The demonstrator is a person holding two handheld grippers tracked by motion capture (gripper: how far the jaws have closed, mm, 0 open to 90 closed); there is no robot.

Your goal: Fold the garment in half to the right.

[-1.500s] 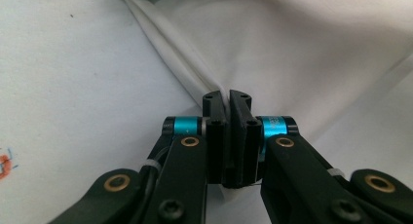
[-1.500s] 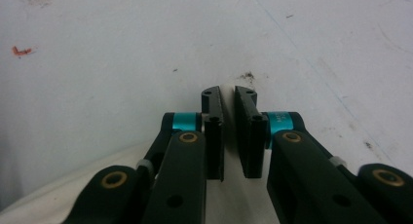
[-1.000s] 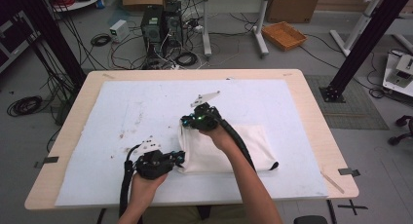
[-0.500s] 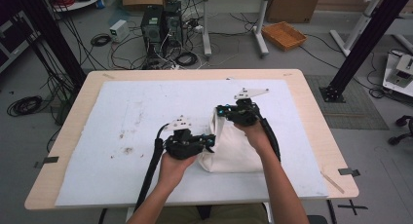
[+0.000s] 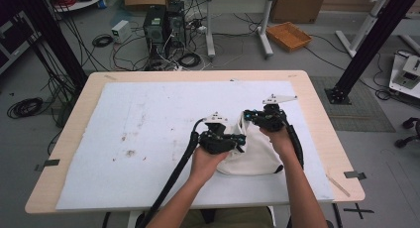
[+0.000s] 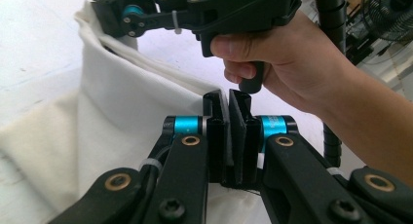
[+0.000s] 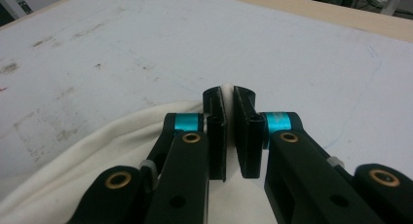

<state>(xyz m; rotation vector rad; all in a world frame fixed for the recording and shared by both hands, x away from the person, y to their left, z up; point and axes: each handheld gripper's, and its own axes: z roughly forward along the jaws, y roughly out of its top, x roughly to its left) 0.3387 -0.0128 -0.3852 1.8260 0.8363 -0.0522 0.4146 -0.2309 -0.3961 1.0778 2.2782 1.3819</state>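
Note:
A white cloth (image 5: 255,158) lies bunched on the right part of the white mat (image 5: 148,119), its upper edge lifted. My left gripper (image 5: 241,139) is shut on that raised edge, which runs into its closed jaws in the left gripper view, cloth (image 6: 122,117), left gripper (image 6: 228,100). My right gripper (image 5: 246,114) is shut on the cloth's far corner, just above and right of the left one. In the right gripper view its jaws (image 7: 228,95) pinch a white fold, with cloth (image 7: 97,170) sagging below. The right gripper (image 6: 127,12) also shows at the top of the left gripper view.
The mat covers most of the wooden table (image 5: 322,114); its left half carries faint stains (image 5: 130,152). The table's right edge is close to the right hand. Cables (image 5: 173,173) trail from the left gripper toward the near edge.
Both hands have moved to the right with the cloth in their jaws. The cloth's left part has been drawn over, so it now lies narrower and further right.

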